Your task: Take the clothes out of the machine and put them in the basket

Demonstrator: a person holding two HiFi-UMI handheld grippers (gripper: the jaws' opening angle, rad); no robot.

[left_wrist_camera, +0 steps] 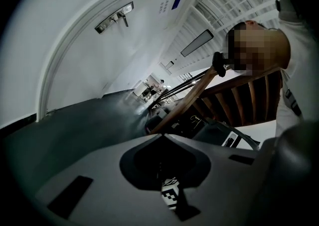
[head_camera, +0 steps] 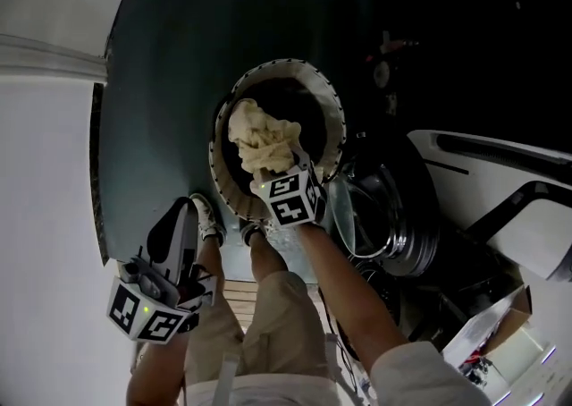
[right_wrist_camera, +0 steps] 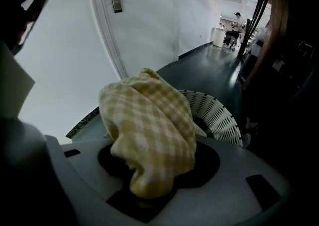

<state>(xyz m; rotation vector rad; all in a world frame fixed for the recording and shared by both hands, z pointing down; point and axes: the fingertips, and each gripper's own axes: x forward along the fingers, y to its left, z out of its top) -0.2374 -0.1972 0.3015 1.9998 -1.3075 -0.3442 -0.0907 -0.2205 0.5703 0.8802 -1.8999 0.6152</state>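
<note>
Dark floor (head_camera: 161, 82), white basket (head_camera: 332, 118) on it

Soft woven checked cloth (right_wrist_camera: 149, 130), matt white perforated plastic basket (right_wrist_camera: 219, 115), glossy dark floor (right_wrist_camera: 204, 73).

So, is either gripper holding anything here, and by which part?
The right gripper holds a yellow checked cloth, jaws closed on one bunched end of it, above the white basket. The left gripper has nothing between its jaws.
</note>
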